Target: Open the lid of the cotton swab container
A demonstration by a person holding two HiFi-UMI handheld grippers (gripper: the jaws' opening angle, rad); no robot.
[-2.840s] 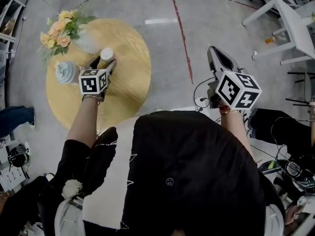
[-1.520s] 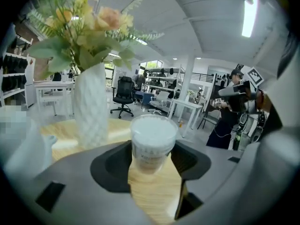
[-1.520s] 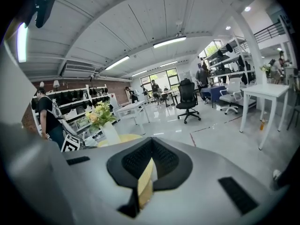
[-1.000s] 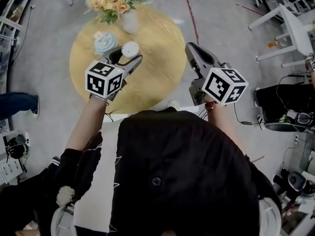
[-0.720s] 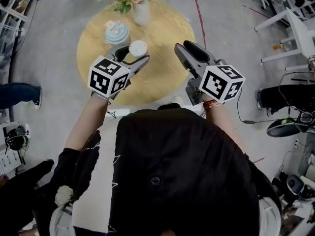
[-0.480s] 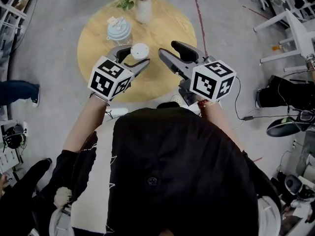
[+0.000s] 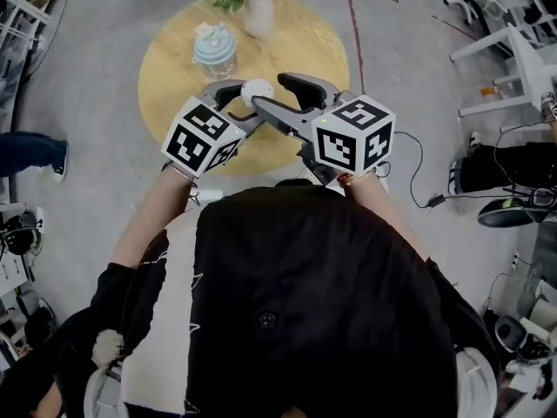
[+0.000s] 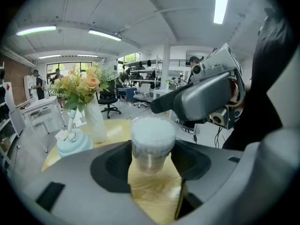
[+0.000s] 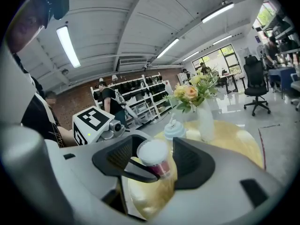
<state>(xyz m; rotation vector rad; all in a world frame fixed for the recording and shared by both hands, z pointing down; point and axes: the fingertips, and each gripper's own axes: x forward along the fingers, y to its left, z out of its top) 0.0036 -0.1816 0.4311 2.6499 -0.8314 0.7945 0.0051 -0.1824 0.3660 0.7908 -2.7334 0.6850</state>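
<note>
The cotton swab container [image 7: 256, 91] is a clear cylinder with a white lid [image 8: 152, 131], held above the round wooden table [image 7: 165, 59]. My left gripper [image 7: 243, 102] is shut on its clear body [image 8: 150, 157], a pad on each side. My right gripper [image 7: 275, 94] has come in from the right. Its jaws have just been opening and now stand wide on either side of the lid [image 9: 152, 152] without pressing it. In the right gripper view a left finger [image 9: 139, 171] crosses in front of the container. In the left gripper view the right gripper [image 8: 201, 95] hangs just behind the lid.
A pale blue lidded jar [image 7: 213, 49] and a white vase of flowers [image 7: 258, 9] stand at the table's far side. White desks and chairs [image 7: 513, 50] are at the right, cables [image 7: 418, 168] on the floor, and a person's leg [image 7: 30, 151] at the left.
My right gripper swung left across the table to the container and its jaws opened around the lid. My left gripper shifted a little with the container still in it.
</note>
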